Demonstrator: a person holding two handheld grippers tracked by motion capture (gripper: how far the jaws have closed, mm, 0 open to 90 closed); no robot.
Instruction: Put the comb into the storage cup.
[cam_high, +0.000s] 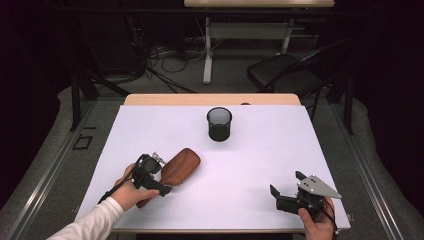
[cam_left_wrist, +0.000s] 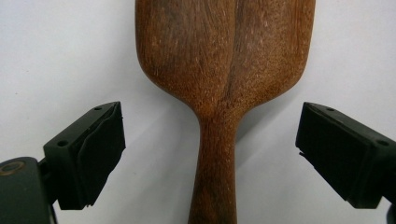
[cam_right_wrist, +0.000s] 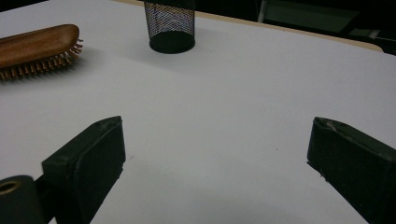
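A brown wooden hairbrush (cam_high: 182, 165) lies bristles down on the white table cover, left of centre. My left gripper (cam_high: 162, 175) is at its handle end. In the left gripper view the brush's narrow handle (cam_left_wrist: 215, 168) runs up between the two black jaws, which stand wide apart and clear of the wood, so my left gripper (cam_left_wrist: 210, 140) is open. My right gripper (cam_high: 285, 182) rests open near the front right corner, with nothing between its fingers. In its own view my right gripper (cam_right_wrist: 215, 149) looks across bare cover toward the hairbrush (cam_right_wrist: 37, 44) at upper left.
A black mesh pen cup (cam_high: 219, 124) stands upright at the back centre of the white cover (cam_high: 270, 145); it also appears as the mesh cup (cam_right_wrist: 170, 25) in the right gripper view. Beyond the table are a dark chair (cam_high: 285, 72) and floor cables (cam_high: 170, 62).
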